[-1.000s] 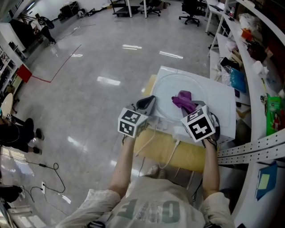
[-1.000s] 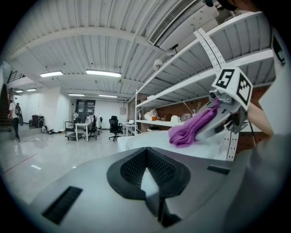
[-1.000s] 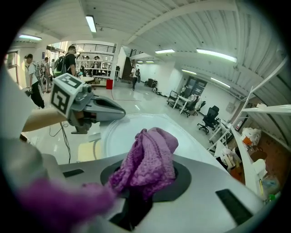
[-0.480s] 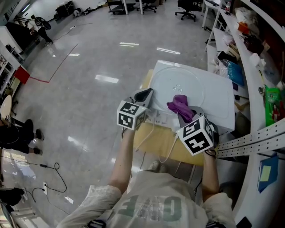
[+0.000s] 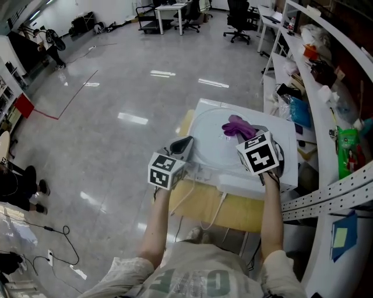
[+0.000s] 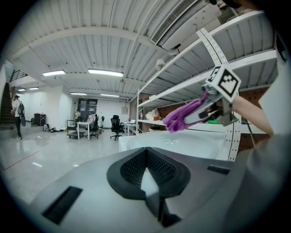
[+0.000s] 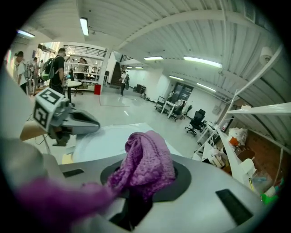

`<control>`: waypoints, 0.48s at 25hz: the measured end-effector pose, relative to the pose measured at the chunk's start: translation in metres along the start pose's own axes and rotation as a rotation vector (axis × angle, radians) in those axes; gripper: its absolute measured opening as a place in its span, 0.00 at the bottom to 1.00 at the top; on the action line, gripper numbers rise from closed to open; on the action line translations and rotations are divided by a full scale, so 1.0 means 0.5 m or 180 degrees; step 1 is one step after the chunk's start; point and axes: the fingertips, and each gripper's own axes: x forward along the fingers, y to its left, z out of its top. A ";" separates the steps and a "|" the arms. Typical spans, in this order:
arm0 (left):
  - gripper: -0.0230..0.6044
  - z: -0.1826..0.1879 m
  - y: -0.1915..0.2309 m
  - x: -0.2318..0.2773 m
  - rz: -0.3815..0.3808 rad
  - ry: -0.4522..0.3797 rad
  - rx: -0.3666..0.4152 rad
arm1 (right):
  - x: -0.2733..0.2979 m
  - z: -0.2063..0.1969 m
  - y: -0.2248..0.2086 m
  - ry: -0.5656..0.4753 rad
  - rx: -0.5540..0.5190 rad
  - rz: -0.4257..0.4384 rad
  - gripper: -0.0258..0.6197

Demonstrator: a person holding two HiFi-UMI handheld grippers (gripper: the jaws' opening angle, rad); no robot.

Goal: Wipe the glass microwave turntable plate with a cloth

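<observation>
On the yellowish bench (image 5: 204, 204) near the person stands a white box (image 5: 289, 148), and the glass turntable plate (image 5: 211, 145) lies flat on top of it, filling most of its left and middle part. Over the plate's far right part hangs a purple cloth (image 5: 236, 126), bunched and crumpled. The right tongs (image 5: 250, 137) are pinching it. In the right gripper view the knitted fabric is wedged between the two dark pads and bulges out above them, with a blurred fold of it trailing close to the lens. From the left gripper view the cloth looks to be held just above the glass rather than pressed on it, though contact cannot be judged for sure.

At the plate's near left rim sit the left tongs (image 5: 185, 144), pointing towards the far right. Their pads are pressed together at the tips, with only a thin pale wedge showing between them. Whether they nip the rim of the plate or merely touch it cannot be told.

Both of the person's forearms reach forward from the near edge of the head view. To the right runs white shelving (image 5: 326, 87) crowded with small goods. A shiny grey floor (image 5: 116, 87) spreads to the left and far side, with office chairs (image 5: 239, 11) at its far end.
</observation>
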 end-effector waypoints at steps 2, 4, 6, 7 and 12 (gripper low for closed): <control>0.04 0.003 0.002 0.001 0.0000 -0.0008 -0.0007 | 0.055 0.001 -0.052 0.0108 0.0104 -0.0109 0.13; 0.04 0.001 0.003 0.000 -0.0008 -0.0003 -0.0023 | 0.098 -0.009 -0.081 0.0229 0.0170 -0.0200 0.13; 0.04 -0.004 0.001 -0.003 -0.0023 0.0002 -0.0037 | 0.121 -0.020 -0.085 0.0284 0.0195 -0.0232 0.13; 0.04 -0.005 0.001 -0.005 -0.0030 -0.0003 -0.0039 | 0.127 -0.023 -0.084 0.0287 0.0211 -0.0222 0.13; 0.04 -0.001 0.004 -0.004 -0.0036 -0.0021 -0.0024 | 0.142 -0.021 -0.086 0.0283 0.0290 -0.0166 0.13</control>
